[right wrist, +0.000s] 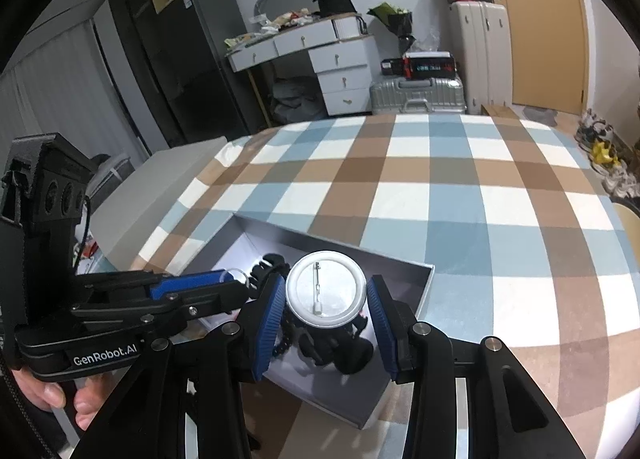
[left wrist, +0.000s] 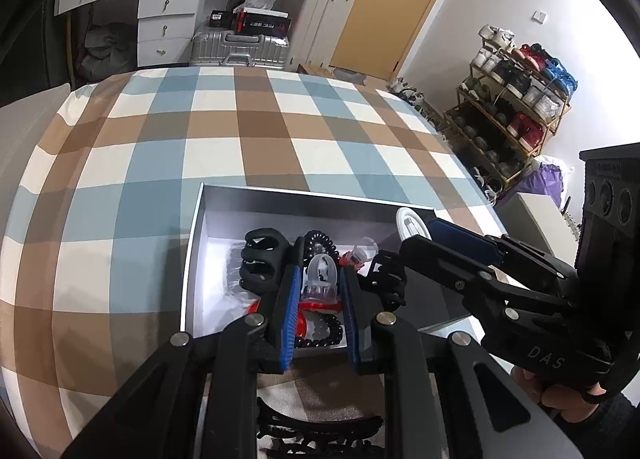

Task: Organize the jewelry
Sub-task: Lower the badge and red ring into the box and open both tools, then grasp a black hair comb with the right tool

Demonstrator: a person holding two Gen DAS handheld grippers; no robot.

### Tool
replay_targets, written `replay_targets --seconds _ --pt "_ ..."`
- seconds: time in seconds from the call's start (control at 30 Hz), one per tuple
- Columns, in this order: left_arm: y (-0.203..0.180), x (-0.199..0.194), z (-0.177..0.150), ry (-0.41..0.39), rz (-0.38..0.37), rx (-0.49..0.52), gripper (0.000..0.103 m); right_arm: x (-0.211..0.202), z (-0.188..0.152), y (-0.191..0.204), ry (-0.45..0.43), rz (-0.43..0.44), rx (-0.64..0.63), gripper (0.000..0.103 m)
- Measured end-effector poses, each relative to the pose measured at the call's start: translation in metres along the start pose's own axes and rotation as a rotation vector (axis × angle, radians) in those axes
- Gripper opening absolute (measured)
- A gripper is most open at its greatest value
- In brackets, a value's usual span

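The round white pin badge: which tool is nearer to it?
Right. The right tool clamps the white pin badge between its pads over the box; the left tool sits beside it, gripping a clear clip.

A round white pin badge showed its back, pin clasp running across it, above the open grey box. A clear hair claw stood tilted over black claws and black beads near the box's front edge.

My left wrist camera looks steeply down, close over the open grey cardboard box. My right camera faces likewise; both share the box on the brown-and-blue checked cloth.
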State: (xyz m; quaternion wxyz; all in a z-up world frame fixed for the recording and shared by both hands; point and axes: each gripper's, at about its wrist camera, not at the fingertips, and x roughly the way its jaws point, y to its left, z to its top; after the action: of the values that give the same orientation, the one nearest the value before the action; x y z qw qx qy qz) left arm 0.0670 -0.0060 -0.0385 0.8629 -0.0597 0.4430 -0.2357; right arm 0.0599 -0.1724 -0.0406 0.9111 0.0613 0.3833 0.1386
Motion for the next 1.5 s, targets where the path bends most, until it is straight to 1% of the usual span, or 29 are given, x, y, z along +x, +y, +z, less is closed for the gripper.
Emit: replay_targets --seconds 0.07,0.1,0.13,0.17,0.2,0.23,0.27,0.33,0.4,0.43,0.63,0.67,0.73,0.77,0.93,1.0,1.03,1.1,1.17,1.27,1.33,1.4,1.43,1.47,1.5 --pt "-0.001 0.001 0.002 0.006 0.019 0.006 0.022 -0.001 0.001 0.0 -0.017 0.015 0.003 0.044" --pt "-0.001 0.001 0.002 0.013 0.029 0.008 0.032 -0.002 0.0 0.001 -0.022 0.02 0.004 0.05" --pt "0.0 0.001 0.003 0.011 0.028 0.006 0.044 -0.002 0.0 0.0 -0.022 0.023 0.005 0.053" --pt "0.001 -0.001 0.003 0.0 0.023 0.0 0.048 -0.003 0.001 0.0 -0.024 0.026 0.007 0.055" --pt "0.002 -0.004 0.003 -0.016 0.022 -0.006 0.056 -0.004 0.001 -0.002 -0.029 0.03 0.014 0.055" --pt "0.004 -0.008 0.003 -0.038 0.013 -0.01 0.061 -0.007 0.001 -0.004 -0.035 0.031 0.023 0.055" --pt "0.004 -0.011 0.004 -0.053 0.005 -0.011 0.062 -0.009 0.002 -0.005 -0.041 0.032 0.03 0.055" --pt "0.003 -0.019 0.004 -0.086 -0.003 -0.005 0.064 -0.017 0.002 -0.008 -0.063 0.029 0.047 0.058" --pt "0.003 -0.024 0.003 -0.107 0.015 0.005 0.068 -0.023 0.003 -0.009 -0.082 0.02 0.056 0.064" --pt "0.003 -0.026 0.002 -0.114 0.025 0.008 0.07 -0.027 0.003 -0.009 -0.092 0.019 0.061 0.065" --pt "0.006 -0.03 -0.002 -0.124 0.055 0.008 0.071 -0.04 0.003 -0.001 -0.118 0.009 0.045 0.067" --pt "0.007 -0.031 -0.003 -0.123 0.068 0.013 0.072 -0.042 0.002 0.001 -0.12 0.007 0.04 0.068" --pt "0.009 -0.034 -0.004 -0.127 0.089 0.017 0.081 -0.047 0.002 0.008 -0.125 -0.008 0.015 0.07" --pt "0.01 -0.037 -0.005 -0.137 0.097 0.018 0.082 -0.049 0.001 0.011 -0.127 -0.006 0.001 0.072" --pt "0.016 -0.047 -0.01 -0.161 0.147 0.037 0.083 -0.058 -0.003 0.023 -0.143 0.032 -0.031 0.074" --pt "0.017 -0.049 -0.013 -0.163 0.218 0.054 0.083 -0.058 -0.004 0.026 -0.126 0.036 -0.016 0.076" --pt "0.017 -0.049 -0.014 -0.161 0.272 0.063 0.083 -0.058 -0.006 0.028 -0.105 0.064 0.009 0.076" --pt "0.022 -0.052 -0.016 -0.168 0.298 0.069 0.083 -0.059 -0.011 0.037 -0.087 0.114 0.004 0.081" --pt "0.029 -0.056 -0.017 -0.172 0.32 0.059 0.084 -0.058 -0.017 0.05 -0.075 0.12 -0.064 0.081" --pt "0.041 -0.058 -0.02 -0.161 0.329 0.041 0.085 -0.049 -0.029 0.068 -0.036 0.136 -0.169 0.081" --pt "0.049 -0.059 -0.022 -0.144 0.322 0.027 0.091 -0.04 -0.037 0.076 0.011 0.146 -0.212 0.081" --pt "0.053 -0.058 -0.025 -0.127 0.314 0.021 0.095 -0.029 -0.047 0.083 0.062 0.135 -0.269 0.08" --pt "0.055 -0.058 -0.026 -0.119 0.313 0.021 0.095 -0.022 -0.053 0.087 0.091 0.118 -0.31 0.08" --pt "0.057 -0.058 -0.027 -0.111 0.316 0.02 0.095 -0.019 -0.058 0.09 0.103 0.109 -0.336 0.078" --pt "0.059 -0.057 -0.028 -0.1 0.312 0.019 0.095 -0.015 -0.063 0.093 0.113 0.094 -0.37 0.073"
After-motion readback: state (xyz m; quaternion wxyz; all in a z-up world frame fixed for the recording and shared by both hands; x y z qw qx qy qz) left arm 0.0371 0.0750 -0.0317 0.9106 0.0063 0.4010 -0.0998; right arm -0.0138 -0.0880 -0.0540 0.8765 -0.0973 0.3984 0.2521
